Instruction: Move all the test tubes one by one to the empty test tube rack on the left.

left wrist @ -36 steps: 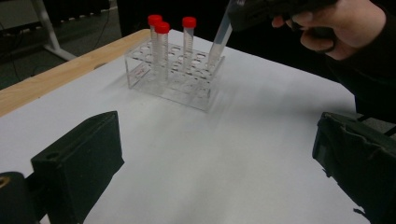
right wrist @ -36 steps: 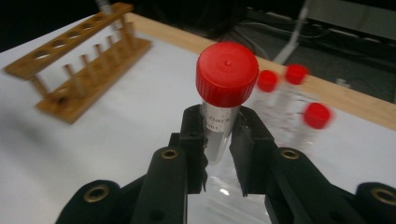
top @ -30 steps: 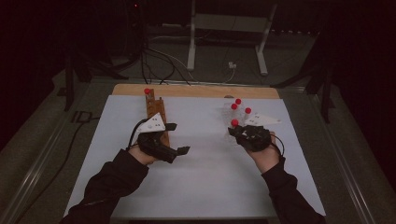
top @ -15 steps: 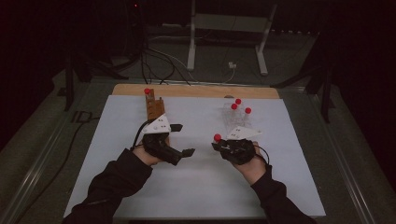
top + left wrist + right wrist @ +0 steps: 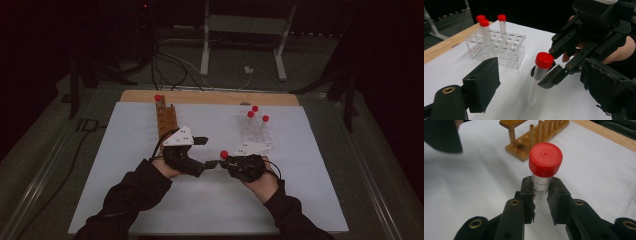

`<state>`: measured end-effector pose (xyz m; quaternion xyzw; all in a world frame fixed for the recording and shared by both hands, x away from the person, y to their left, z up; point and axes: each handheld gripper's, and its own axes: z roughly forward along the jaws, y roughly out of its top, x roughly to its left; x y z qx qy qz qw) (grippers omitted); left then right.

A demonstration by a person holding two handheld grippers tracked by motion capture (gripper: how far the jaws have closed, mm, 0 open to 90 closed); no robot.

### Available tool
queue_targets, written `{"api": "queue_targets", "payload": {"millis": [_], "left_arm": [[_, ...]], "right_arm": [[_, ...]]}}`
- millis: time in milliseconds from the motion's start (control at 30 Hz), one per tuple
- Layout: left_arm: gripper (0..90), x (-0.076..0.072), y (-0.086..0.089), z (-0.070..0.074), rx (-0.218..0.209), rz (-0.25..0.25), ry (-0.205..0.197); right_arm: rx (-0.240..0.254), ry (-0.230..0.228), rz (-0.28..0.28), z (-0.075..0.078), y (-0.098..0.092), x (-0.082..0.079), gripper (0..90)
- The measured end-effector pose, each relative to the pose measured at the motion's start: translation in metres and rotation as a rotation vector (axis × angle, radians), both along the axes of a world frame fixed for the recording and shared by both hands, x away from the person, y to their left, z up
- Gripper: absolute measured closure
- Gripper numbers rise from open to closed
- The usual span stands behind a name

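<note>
Your right gripper [image 5: 540, 195] is clamped on the red-capped tube [image 5: 543, 173] just under its cap, holding it upright over the white mat [image 5: 310, 200] between the two racks, its lower end free for a handover. Your left gripper [image 5: 539, 82] brackets the tube, jaws apart and just now closing in, pads not on it. The clear rack [image 5: 499, 45] sits behind, the wooden rack [image 5: 536, 137] ahead, likely its destination.
</note>
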<state>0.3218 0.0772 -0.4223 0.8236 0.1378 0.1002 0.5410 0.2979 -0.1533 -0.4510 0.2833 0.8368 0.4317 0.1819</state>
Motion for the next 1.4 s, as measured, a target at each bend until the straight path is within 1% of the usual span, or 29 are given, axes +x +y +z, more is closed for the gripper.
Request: {"api": "queue_targets", "payload": {"millis": [167,233,300,367,433,467,567,800,833,900,1033,1133,1200,1267,1300,1333,1400], "left_arm": [[31.8,0.001,-0.007,-0.002,0.009,-0.010,-0.013],[36.2,0.001,-0.009,-0.003,0.017,-0.013,-0.024],[39.6,0.001,-0.011,-0.004,0.019,-0.020,-0.024],[43.4,0.001,-0.013,-0.005,0.031,-0.022,-0.035],[49.0,0.001,-0.014,-0.006,0.039,-0.027,-0.038],[49.0,0.001,-0.015,-0.007,0.043,-0.030,-0.041],[53.4,0.001,-0.017,-0.009,0.053,-0.038,-0.051],[63.6,0.002,-0.019,-0.012,0.060,-0.055,-0.044],[65.0,0.001,-0.019,-0.012,0.061,-0.054,-0.051],[67.7,0.001,-0.020,-0.011,0.061,-0.058,-0.052],[70.7,0.002,-0.020,-0.011,0.060,-0.058,-0.055],[71.4,0.002,-0.020,-0.011,0.071,-0.063,-0.064],[71.7,0.002,-0.019,-0.010,0.067,-0.066,-0.068],[71.8,0.003,-0.018,-0.008,0.055,-0.065,-0.058],[71.8,0.003,-0.018,-0.007,0.053,-0.057,-0.060],[71.8,0.003,-0.017,-0.006,0.057,-0.049,-0.063],[71.9,0.004,-0.015,-0.005,0.048,-0.042,-0.061]], "right_arm": [[-0.002,0.001,0.013,0.001,0.003,-0.002,74.8],[-0.001,0.002,0.019,0.001,0.004,-0.002,74.8],[-0.003,0.005,0.021,0.001,0.005,-0.003,74.8],[-0.002,0.007,0.025,0.001,0.006,-0.003,74.8],[-0.002,0.009,0.028,0.001,0.007,-0.003,74.9],[-0.002,0.009,0.028,0.001,0.007,-0.003,74.9],[-0.001,0.010,0.030,0.001,0.007,-0.003,74.8],[-0.008,0.010,0.026,0.002,0.007,-0.004,74.8],[-0.008,0.011,0.028,0.002,0.007,-0.003,74.8],[-0.008,0.012,0.028,0.002,0.007,-0.003,74.8],[-0.007,0.012,0.030,0.002,0.007,-0.004,74.8],[-0.006,0.016,0.032,0.002,0.007,-0.003,74.8],[-0.001,0.018,0.033,0.002,0.007,-0.003,74.7],[0.013,0.014,0.036,0.002,0.006,-0.004,74.0],[0.018,0.009,0.038,0.003,0.005,-0.004,73.3],[0.029,0.005,0.038,0.004,0.004,-0.004,68.4],[0.041,0.004,0.037,0.006,0.002,-0.004,63.9]]}}
